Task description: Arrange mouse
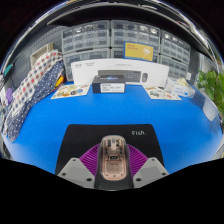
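Mouse (112,160) sits between the hand-held gripper (112,170) fingers, apparently clamped, over a black mat (85,135).

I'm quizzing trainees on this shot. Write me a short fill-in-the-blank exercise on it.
1. The mouse sits between the gripper's two ____.
2. The mouse lies on a black ____.
3. The table surface is coloured ____.
4. Beyond the mat, a white ____ stands at the table's far side.

Missing words: fingers; mat; blue; box
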Demonstrator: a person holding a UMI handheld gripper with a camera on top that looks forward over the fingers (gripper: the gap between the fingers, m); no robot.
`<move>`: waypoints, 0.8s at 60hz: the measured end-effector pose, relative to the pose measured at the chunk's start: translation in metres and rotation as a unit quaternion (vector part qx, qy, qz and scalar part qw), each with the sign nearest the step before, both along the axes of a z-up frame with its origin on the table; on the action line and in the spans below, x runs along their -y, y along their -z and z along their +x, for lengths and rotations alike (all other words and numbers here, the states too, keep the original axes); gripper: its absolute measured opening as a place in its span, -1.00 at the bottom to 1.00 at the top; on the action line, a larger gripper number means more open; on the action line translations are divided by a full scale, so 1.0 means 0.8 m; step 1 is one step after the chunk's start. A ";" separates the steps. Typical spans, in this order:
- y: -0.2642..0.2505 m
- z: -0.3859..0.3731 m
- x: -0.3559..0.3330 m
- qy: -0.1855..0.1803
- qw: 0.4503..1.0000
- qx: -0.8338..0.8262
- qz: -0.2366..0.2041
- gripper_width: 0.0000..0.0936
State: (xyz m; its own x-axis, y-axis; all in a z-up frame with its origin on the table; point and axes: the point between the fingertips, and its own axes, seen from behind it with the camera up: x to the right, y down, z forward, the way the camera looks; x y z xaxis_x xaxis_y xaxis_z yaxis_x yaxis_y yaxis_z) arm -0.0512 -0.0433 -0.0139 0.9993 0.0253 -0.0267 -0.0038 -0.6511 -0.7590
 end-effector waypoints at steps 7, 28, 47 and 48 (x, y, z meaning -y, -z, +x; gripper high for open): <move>-0.003 0.001 -0.001 0.001 1.000 0.004 0.011 -0.09; -0.034 -0.003 0.012 0.005 1.000 0.015 0.005 0.85; -0.219 -0.002 0.070 0.033 0.995 -0.004 0.096 0.86; -0.227 -0.001 0.074 0.035 0.994 -0.004 0.100 0.85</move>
State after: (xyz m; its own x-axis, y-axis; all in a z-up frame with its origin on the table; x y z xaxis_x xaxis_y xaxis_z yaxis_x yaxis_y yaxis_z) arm -0.0523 -0.1025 0.1674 0.9986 -0.0379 -0.0361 -0.0499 -0.4846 -0.8733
